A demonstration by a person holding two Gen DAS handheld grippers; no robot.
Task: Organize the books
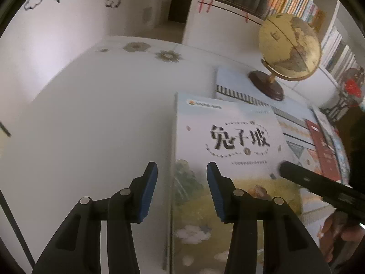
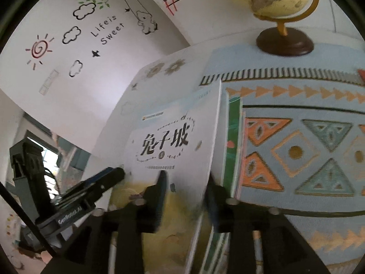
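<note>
The top book (image 1: 228,155) has a pale cover: a white upper half with large black Chinese characters inside a dotted wreath, a small orange logo above them, and a numbered dot below. Its lower half is a soft painting in yellow and green with white flowers. It lies flat on a stack, in front of the globe (image 1: 289,50), partly on the patterned mat (image 2: 308,150) and partly on the white table (image 1: 91,125).

In the right wrist view two more books show under its right edge, one with a green edge (image 2: 233,137); how many lie in the stack in all cannot be told. In the left wrist view a red book (image 1: 324,148) lies to the right of the stack, nearer the globe's side, with a pale one just beyond it.

One globe stands on a dark round base (image 2: 285,43) at the far edge of the mat. One mat, with orange and teal triangles.

The left gripper (image 1: 182,175) stands apart at the book's left edge, one finger over the table and one over the cover; no pad presses on it. The right gripper (image 2: 187,182) straddles the book's right edge with its jaws spread; whether the pads touch the cover cannot be told for blur.
</note>
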